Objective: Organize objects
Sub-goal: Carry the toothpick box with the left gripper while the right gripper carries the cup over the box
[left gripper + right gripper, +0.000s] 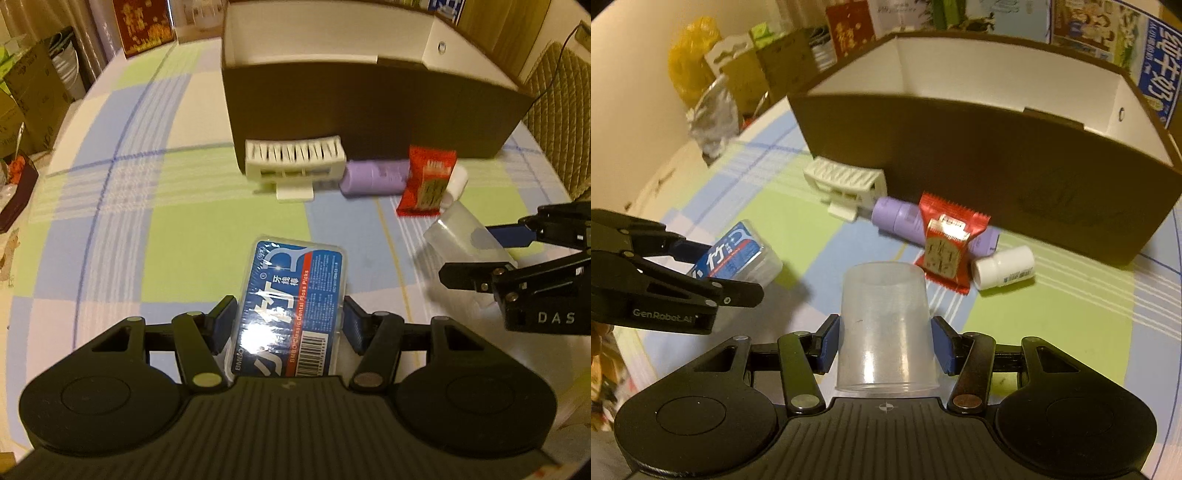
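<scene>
Left gripper (290, 321) clamped on floss pick box (291, 306); right gripper (884, 341) clamped on clear plastic cup (886, 332). Both low over tablecloth (207, 229). Lift above brown box (369, 110) front wall before crossing rim; release inside, gently.

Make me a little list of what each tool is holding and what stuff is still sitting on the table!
left tool: shut on the blue floss pick box
right tool: shut on the clear plastic cup
big box: brown outside, white inside, open top; nothing seen in the part that shows
in front of the big box: white slotted holder, purple tube, red snack packet, small white bottle lying on its side
table cover: checked green, blue and white cloth
</scene>
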The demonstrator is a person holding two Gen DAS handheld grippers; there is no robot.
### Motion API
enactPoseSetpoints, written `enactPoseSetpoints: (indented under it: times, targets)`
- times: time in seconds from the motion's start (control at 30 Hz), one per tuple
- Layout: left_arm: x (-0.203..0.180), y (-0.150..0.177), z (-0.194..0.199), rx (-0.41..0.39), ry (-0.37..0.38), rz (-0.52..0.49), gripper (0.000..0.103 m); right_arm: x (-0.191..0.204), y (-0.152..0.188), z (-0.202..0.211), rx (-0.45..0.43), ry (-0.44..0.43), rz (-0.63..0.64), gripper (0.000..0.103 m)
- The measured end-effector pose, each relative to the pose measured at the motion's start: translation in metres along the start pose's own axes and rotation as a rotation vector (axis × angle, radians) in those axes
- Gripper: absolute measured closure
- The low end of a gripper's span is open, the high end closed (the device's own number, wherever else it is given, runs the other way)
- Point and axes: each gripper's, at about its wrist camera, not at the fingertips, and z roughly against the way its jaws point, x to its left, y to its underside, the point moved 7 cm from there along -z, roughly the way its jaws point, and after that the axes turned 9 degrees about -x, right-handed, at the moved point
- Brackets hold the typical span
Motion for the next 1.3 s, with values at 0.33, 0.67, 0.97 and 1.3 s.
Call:
enactPoseSetpoints:
  times: [0.33,0.67,0.97,1.3]
  targets:
    - [0.002,-0.061,0.037,-0.134,0.014,-0.007,0.047,-0.006,-0.052,0.034,-0.115,-0.032,-0.082,0.053]
    - [-0.004,-0.156,0.027,-0.254,0.069,-0.010,0.047,-0.029,-0.137,0.035,-0.241,-0.044,-0.178,0.053]
    - [-0.003,-0.217,-0.036,-0.226,0.048,-0.038,0.047,-0.068,-0.188,-0.001,-0.274,0.003,-0.255,0.053]
    - [0.005,-0.250,-0.114,-0.145,0.028,-0.053,0.047,-0.112,-0.203,-0.049,-0.224,0.079,-0.329,0.053]
